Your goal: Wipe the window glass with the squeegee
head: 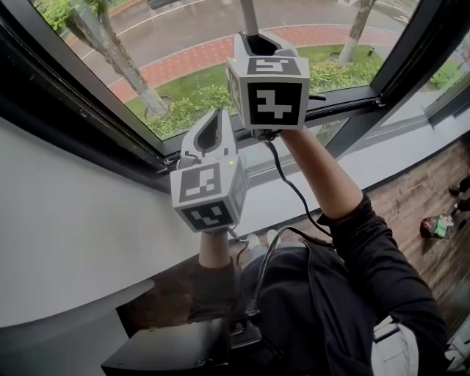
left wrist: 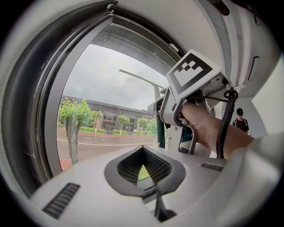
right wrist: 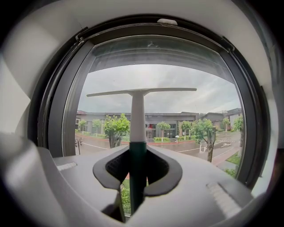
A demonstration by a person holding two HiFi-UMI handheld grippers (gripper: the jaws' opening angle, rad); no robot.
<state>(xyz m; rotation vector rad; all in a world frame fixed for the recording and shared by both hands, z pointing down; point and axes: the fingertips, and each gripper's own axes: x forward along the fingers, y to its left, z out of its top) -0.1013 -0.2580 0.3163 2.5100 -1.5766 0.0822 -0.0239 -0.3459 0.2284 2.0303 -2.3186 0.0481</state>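
The squeegee [right wrist: 137,119] has a white shaft, a dark green grip and a long white blade [right wrist: 142,92] lying level across the window glass [right wrist: 186,119]. My right gripper [right wrist: 137,170] is shut on its green grip. In the head view the right gripper [head: 253,45] is raised toward the glass [head: 183,51], with the squeegee's shaft [head: 248,15] running out of the top. My left gripper [head: 213,136] sits lower and to the left, close to the window frame. Its jaws [left wrist: 143,170] are shut with nothing between them. The left gripper view shows the right gripper [left wrist: 195,84] and the squeegee's blade [left wrist: 140,79].
A dark window frame [head: 411,51] borders the glass, with a white sill and wall [head: 73,220] below. Wooden floor [head: 426,191] lies at the right with a small object [head: 438,226] on it. A black case [head: 169,352] sits near the bottom. A person [left wrist: 240,120] stands in the background.
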